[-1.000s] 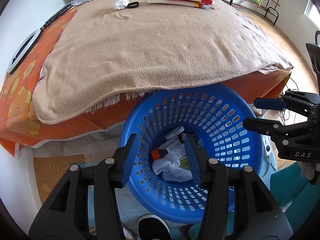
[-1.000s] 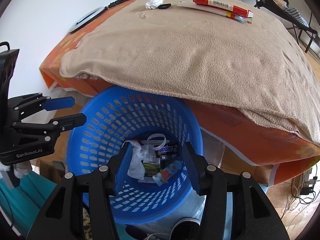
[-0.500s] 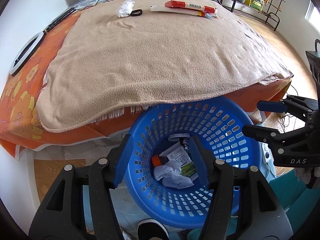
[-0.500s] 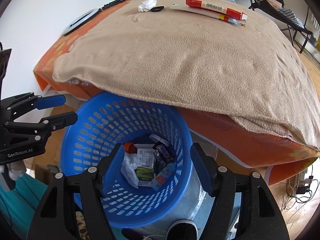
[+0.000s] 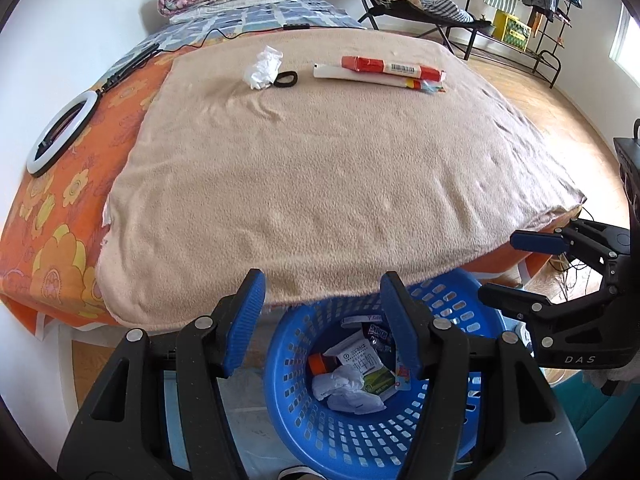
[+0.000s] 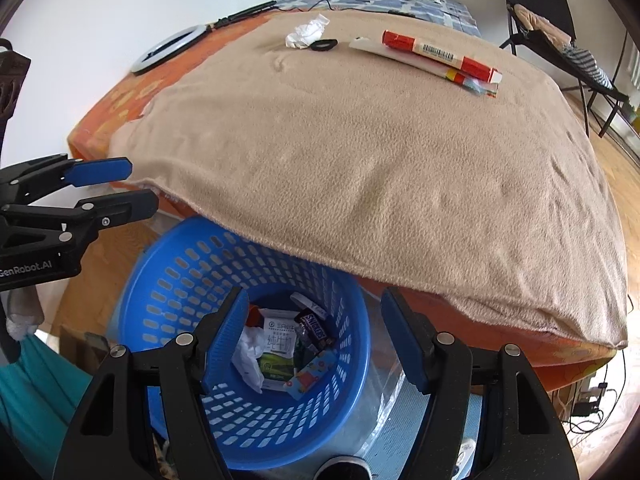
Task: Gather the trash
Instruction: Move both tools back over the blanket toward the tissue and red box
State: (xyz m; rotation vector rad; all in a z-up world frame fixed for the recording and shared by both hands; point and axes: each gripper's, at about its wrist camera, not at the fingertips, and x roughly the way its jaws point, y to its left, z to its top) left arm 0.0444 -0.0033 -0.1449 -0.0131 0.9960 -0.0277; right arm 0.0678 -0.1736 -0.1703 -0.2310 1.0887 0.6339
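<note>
Holding wrappers and crumpled tissue, a perforated blue basket [image 6: 168, 280].

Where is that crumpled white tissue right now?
The crumpled white tissue lies at the far end of the beige blanket, touching the black hair tie, left of the red box.

Left gripper [image 6: 116, 188] body: "GenRobot.AI"
Right gripper [image 5: 516, 268] body: "DAS"
Dark wrapper [image 6: 313, 326] in blue basket [image 6: 168, 280]: "SNICKERS"
Red-and-white box [image 6: 438, 55]: barcode only, digits too small to read
</note>
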